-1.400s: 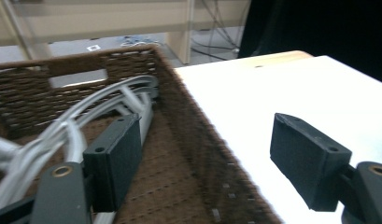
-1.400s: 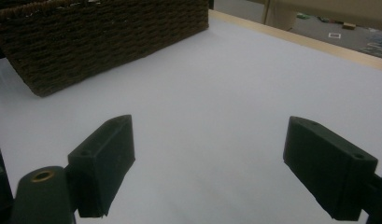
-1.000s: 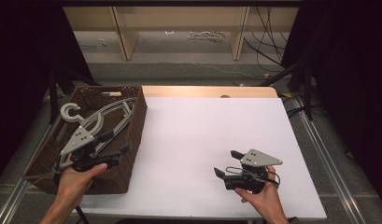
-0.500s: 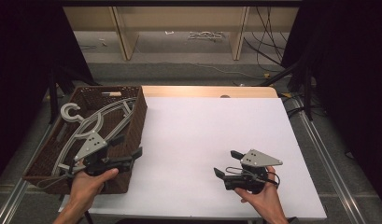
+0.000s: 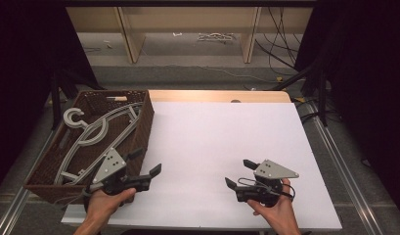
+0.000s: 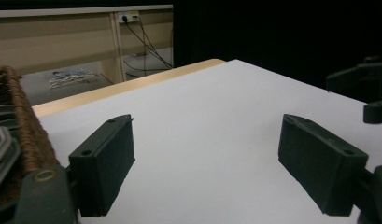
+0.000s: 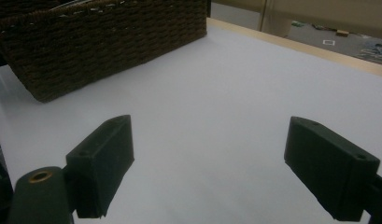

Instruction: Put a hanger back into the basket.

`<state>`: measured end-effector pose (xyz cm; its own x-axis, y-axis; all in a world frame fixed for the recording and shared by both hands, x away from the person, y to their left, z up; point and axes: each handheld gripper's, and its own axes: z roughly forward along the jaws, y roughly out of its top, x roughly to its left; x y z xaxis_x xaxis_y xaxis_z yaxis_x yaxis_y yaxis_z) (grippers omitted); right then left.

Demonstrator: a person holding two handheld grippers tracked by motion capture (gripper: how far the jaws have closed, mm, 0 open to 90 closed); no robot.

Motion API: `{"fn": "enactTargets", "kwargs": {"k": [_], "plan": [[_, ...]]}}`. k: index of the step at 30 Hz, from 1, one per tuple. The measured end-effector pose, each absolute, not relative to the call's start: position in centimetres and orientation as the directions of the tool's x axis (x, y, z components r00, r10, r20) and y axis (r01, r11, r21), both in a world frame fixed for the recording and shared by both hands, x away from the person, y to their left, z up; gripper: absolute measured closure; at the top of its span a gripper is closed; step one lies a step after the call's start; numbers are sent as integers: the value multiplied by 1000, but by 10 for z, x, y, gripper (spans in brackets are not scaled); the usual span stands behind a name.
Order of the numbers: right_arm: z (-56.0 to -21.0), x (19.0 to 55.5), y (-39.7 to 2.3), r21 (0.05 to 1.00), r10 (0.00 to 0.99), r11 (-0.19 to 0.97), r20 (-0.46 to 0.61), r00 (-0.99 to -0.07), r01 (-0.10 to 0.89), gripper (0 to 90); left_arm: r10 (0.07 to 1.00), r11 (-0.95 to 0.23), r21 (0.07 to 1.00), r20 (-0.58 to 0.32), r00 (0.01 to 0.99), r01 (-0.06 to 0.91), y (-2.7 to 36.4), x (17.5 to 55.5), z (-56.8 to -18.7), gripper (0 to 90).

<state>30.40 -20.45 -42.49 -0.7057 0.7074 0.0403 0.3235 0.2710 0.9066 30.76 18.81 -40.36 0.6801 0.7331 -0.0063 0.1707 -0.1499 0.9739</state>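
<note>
The left claw is held wide open and empty, just beside the near right corner of the woven brown wicker basket. Curved grey plastic hangers lie inside the basket, to the left of this claw. Compared with a second ago, the left claw has been moved from above the basket onto the smooth white worktop. The right claw is likewise spread open, empty and unmoved.

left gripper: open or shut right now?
Open. In its own view the two black fingers stand wide apart with bare white table between them, holding nothing. The left gripper sits beside the basket.
</note>
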Motion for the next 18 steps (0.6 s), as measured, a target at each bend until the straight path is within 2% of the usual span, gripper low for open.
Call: {"fn": "enactTargets", "kwargs": {"k": [12,18], "plan": [[-428,294,-207,927,714,217,63,-698,306,163,716,-175,967,-5,698,186,173,295,-431,183],[-429,287,-207,927,719,219,58,-692,306,163,724,-149,967,-36,689,207,174,294,-437,183]]}}
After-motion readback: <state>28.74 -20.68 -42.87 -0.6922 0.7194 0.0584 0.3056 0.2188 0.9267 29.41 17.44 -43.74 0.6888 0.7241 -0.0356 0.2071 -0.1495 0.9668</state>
